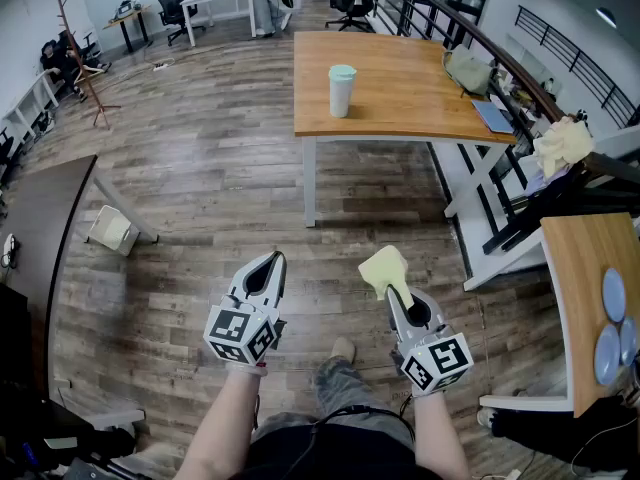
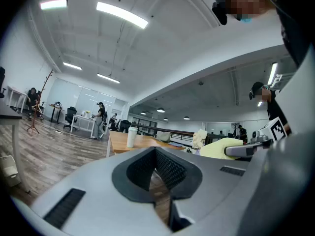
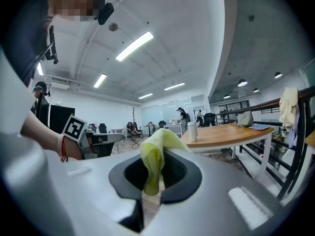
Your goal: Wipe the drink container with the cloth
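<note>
A white drink container (image 1: 342, 90) with a pale green lid stands upright on the wooden table (image 1: 420, 108) well ahead of me; it shows small in the left gripper view (image 2: 131, 136) and the right gripper view (image 3: 192, 131). My right gripper (image 1: 393, 290) is shut on a yellow-green cloth (image 1: 384, 271), whose bunch sticks out past the jaws (image 3: 153, 162). My left gripper (image 1: 268, 268) is shut and holds nothing (image 2: 164, 177). Both are held level above the wood floor, far short of the table.
On the table's far right lie a grey bag (image 1: 467, 69) and a blue notebook (image 1: 492, 115). A black railing (image 1: 520, 78) with a cream cloth draped on it (image 1: 562, 145) runs along the right. A second table with blue plates (image 1: 613, 313) stands at my right, a dark table (image 1: 40, 228) at my left.
</note>
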Demonstrator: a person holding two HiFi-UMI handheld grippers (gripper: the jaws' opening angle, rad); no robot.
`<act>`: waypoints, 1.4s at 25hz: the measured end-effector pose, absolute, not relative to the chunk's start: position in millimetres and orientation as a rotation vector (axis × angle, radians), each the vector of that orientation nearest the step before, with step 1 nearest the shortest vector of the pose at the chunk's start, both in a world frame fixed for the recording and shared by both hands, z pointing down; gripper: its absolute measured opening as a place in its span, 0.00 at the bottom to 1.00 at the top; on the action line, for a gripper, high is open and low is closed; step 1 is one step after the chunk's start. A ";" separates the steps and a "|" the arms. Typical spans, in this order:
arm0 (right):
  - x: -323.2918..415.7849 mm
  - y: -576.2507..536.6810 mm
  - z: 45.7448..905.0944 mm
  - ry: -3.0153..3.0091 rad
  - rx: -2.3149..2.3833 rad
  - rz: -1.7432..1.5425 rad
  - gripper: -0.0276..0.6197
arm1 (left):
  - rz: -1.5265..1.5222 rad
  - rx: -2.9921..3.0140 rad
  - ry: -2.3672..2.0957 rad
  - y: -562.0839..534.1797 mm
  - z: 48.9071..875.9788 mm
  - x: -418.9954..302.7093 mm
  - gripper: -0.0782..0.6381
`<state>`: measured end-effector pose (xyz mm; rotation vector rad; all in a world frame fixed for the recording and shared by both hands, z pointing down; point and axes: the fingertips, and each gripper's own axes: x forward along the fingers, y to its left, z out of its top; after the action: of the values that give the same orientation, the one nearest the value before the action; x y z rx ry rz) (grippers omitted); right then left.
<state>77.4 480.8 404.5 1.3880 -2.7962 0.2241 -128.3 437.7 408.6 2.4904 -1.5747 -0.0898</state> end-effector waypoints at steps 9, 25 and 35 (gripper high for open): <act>98.7 363.2 409.6 -2.820 1.318 0.276 0.08 | -0.084 2.431 -1.630 332.8 407.6 -115.4 0.10; 117.2 251.4 420.6 -2.880 1.232 0.349 0.08 | -0.051 2.400 -1.685 234.0 415.0 -81.2 0.10; 105.1 171.6 411.6 -2.870 1.228 0.291 0.08 | -0.098 2.473 -1.580 131.0 414.2 -66.6 0.10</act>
<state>105.1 171.6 411.6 1.2276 -2.8696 0.2911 -66.6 131.0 414.2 2.4734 -1.5805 -0.0977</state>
